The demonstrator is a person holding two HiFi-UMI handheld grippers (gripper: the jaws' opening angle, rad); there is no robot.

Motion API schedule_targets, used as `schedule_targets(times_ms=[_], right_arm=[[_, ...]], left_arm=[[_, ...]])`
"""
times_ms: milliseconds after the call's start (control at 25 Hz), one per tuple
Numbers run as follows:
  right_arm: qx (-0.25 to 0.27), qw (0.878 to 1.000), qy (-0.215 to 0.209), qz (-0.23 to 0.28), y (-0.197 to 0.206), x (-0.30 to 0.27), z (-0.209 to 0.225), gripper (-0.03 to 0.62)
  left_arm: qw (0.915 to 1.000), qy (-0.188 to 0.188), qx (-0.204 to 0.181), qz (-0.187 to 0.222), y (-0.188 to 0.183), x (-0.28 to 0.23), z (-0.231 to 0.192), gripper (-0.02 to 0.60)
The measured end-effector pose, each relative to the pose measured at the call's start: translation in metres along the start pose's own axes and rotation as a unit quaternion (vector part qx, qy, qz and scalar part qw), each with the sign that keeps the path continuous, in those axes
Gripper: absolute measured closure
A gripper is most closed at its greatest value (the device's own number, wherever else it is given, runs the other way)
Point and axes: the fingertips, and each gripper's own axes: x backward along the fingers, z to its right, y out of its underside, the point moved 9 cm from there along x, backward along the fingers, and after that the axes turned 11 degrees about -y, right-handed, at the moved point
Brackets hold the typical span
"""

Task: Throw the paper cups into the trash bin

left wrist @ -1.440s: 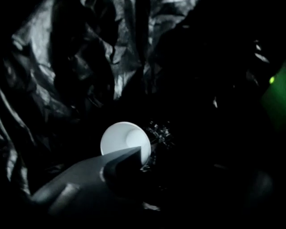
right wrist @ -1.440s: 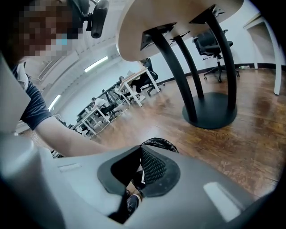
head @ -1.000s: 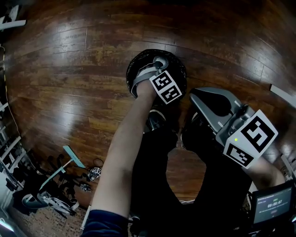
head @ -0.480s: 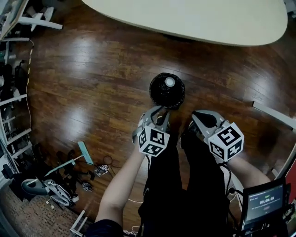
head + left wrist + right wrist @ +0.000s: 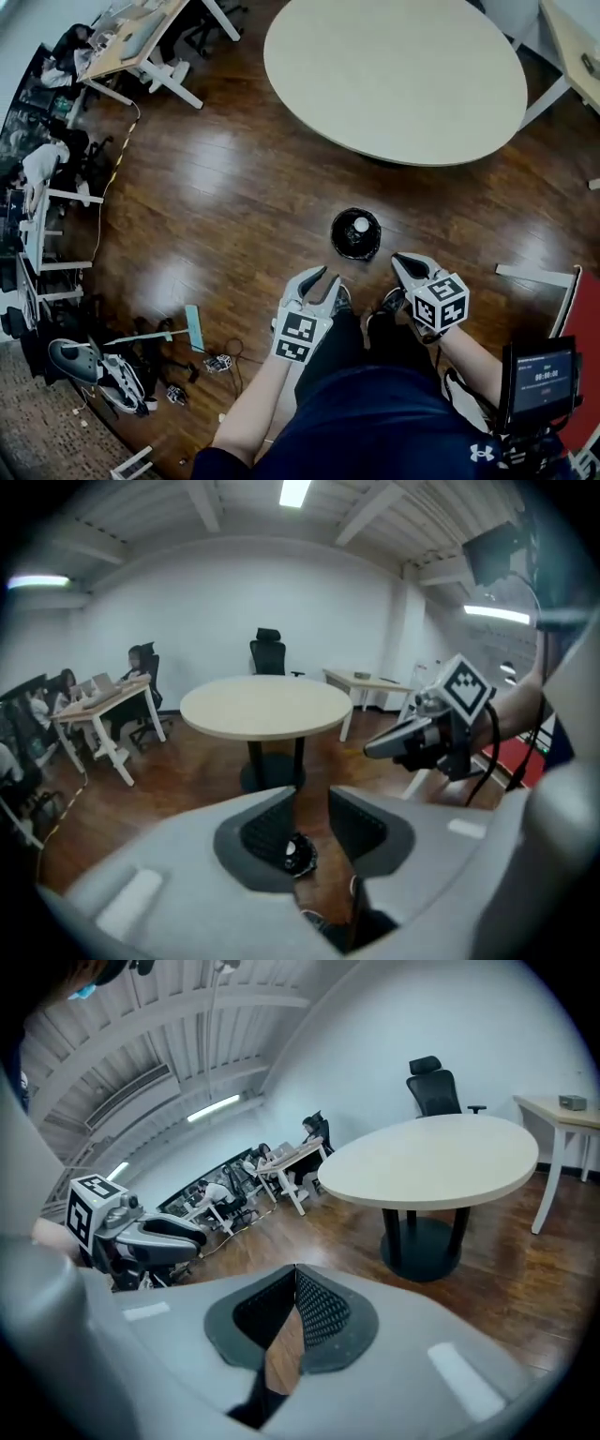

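Wood-plank floor [image 5: 216,187], dark and glossy, carries every item listed.

1. Left gripper [image 5: 324,277]: held above the person's feet, pointing forward and down. Jaws stand apart and released, with nothing between the pads; only floor and the bin far below show through the gap.
2. Right gripper [image 5: 400,260]: held level with the left one and near it. Jaws are closed tip to tip and grasp nothing.
3. Handheld screen [image 5: 542,380]: at the person's right side, lit.
4. Trash bin [image 5: 339,240]: black and round, upright on the floor just ahead of the feet, between the person and the table's base.
5. Paper cup [image 5: 361,225]: white, lying inside the bin.
6. Round table [image 5: 394,75]: pale top, beyond the bin; no cup shows on it.
7. Desks [image 5: 131,33]: along the far left wall, with seated people.

Step in hand, judged: the drop is done and both grippers are free. The next move calls for finding another cup; none shows on the floor or table, so the job may be complete.
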Motion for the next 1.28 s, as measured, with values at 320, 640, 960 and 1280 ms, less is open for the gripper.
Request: schedule_targets(times_ms=[320, 640, 960, 1280], right_arm=[[0.026, 0.997, 0.021, 0.066, -0.036, 0.011, -0.043, 0.583], [0.051, 0.992, 0.048, 0.103, -0.062, 0.028, -0.066, 0.583], [0.077, 0.988, 0.046, 0.127, -0.075, 0.033, -0.062, 0.585], [0.088, 0.986, 0.040, 0.138, -0.072, 0.036, -0.072, 0.585]], left_arm=[[0.9989, 0.013, 0.006, 0.045, -0.019, 0.023, -0.007, 0.479], [0.9939, 0.049, -0.013, 0.098, -0.050, 0.025, -0.002, 0.480], [0.9898, 0.061, 0.016, 0.128, -0.075, 0.015, -0.004, 0.491], [0.9886, 0.062, 0.017, 0.136, -0.076, 0.021, 0.004, 0.494]])
